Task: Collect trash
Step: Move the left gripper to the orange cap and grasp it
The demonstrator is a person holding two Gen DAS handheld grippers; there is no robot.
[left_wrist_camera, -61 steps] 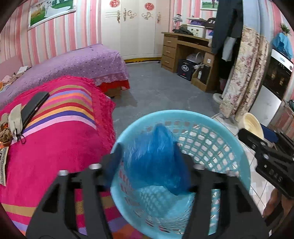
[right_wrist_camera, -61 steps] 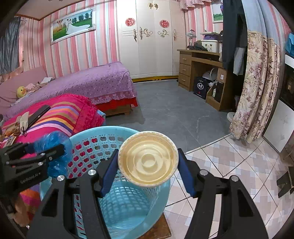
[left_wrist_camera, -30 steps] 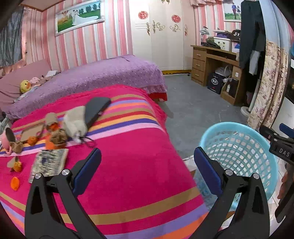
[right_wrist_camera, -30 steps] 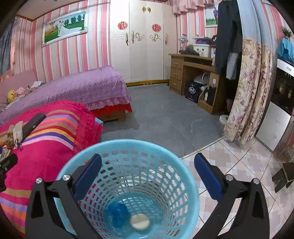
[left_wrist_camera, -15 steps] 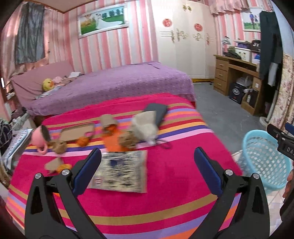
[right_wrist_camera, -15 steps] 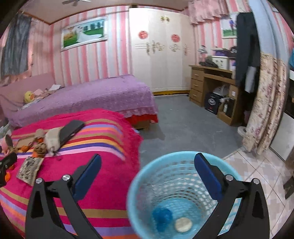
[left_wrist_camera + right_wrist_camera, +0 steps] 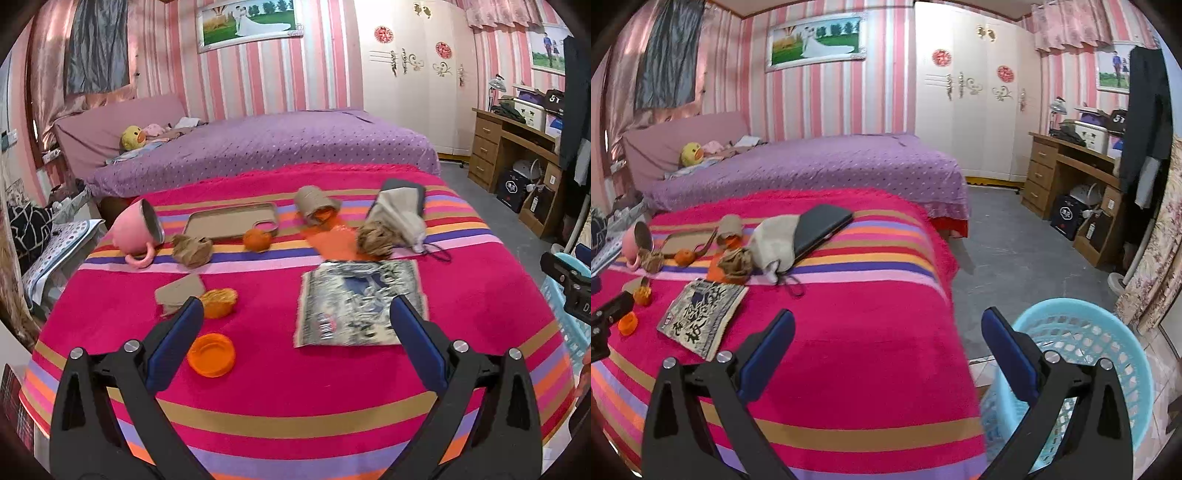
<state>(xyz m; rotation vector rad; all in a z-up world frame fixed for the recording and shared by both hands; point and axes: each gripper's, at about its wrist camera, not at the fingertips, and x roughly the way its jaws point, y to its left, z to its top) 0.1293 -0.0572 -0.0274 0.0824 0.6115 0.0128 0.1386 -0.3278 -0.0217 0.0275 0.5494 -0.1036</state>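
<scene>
Clearly, most of the collecting lies ahead of us. Our left gripper [image 7: 295, 332] hangs over the striped blanket [image 7: 332, 387] with its jaws spread wide and nothing between them; our right gripper [image 7: 886, 332] is just as wide and empty, held at the blanket's edge beside the blue basket [image 7: 1108, 332]. We cannot see into the basket from here, so we cannot say what it holds.

The trash is scattered across the blanket: an orange lid [image 7: 211, 354] nearest the left gripper, an orange wad [image 7: 218, 302] touching a piece of cardboard [image 7: 179, 293], two crumpled brown papers [image 7: 192, 251] [image 7: 375, 240], a tipped paper cup [image 7: 316, 208] and a printed wrapper [image 7: 360, 301]. Among them lie a pink mug [image 7: 136, 230] on its side, a tray [image 7: 229, 223], a small orange [image 7: 256, 240] and a grey pouch [image 7: 399, 218], which we judge are not trash.

The blanket is soft and plush, so flat pieces may be hard to pinch. Beyond it sit a purple bed [image 7: 277, 144], pink striped walls, a white wardrobe [image 7: 971, 92] and a wooden desk [image 7: 1067, 177].
</scene>
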